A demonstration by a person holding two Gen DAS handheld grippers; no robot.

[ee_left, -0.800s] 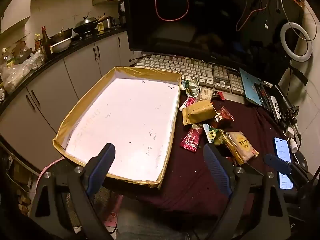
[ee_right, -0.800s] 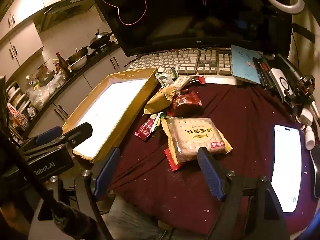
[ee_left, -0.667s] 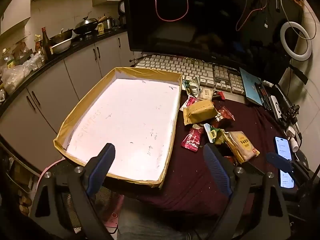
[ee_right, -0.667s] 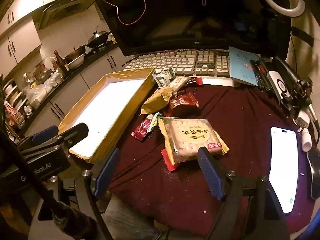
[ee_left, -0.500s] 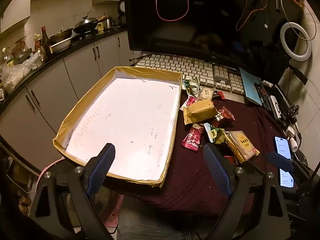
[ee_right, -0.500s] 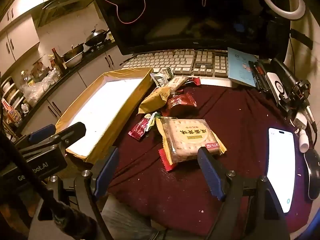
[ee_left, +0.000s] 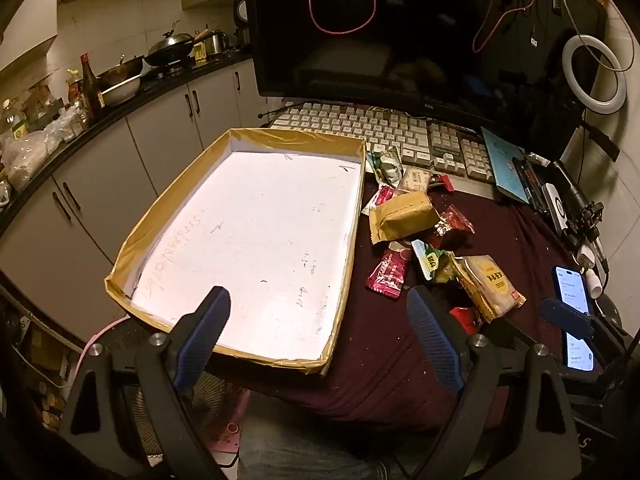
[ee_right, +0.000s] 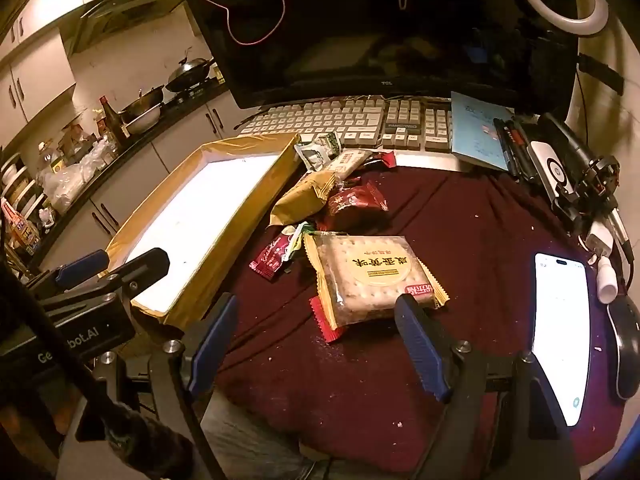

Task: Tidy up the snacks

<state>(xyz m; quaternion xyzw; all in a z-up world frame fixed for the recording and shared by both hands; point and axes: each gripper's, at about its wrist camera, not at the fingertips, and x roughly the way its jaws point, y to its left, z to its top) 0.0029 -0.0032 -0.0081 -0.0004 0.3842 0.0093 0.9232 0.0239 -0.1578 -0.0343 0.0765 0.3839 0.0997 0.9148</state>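
A shallow cardboard tray (ee_left: pixel 140 236) with a white floor lies empty at the left of a maroon-covered table; it also shows in the right wrist view (ee_right: pixel 248 148). Several snack packs lie right of it: a cracker pack (ee_right: pixel 372 276) (ee_left: pixel 490 284), a tan pack (ee_left: pixel 402 216) (ee_right: pixel 304 196), a dark red pack (ee_right: pixel 354 200), a small red wrapper (ee_left: pixel 388 274) (ee_right: pixel 270 258) and a green pack (ee_left: pixel 386 164) (ee_right: pixel 320 150). My left gripper (ee_left: pixel 318 312) is open and empty over the tray's near edge. My right gripper (ee_right: pixel 316 316) is open and empty, just short of the cracker pack.
A keyboard (ee_right: pixel 352 120) and dark monitor (ee_right: pixel 380 28) stand behind the snacks. A lit phone (ee_right: pixel 560 332), a mouse (ee_right: pixel 624 344), a blue notebook (ee_right: pixel 476 128) and pens lie at the right. Kitchen cabinets and a cluttered counter (ee_left: pixel 80 92) are at the left.
The right gripper has drifted slightly closer to the cracker pack. The left gripper has barely moved. Both stay open.
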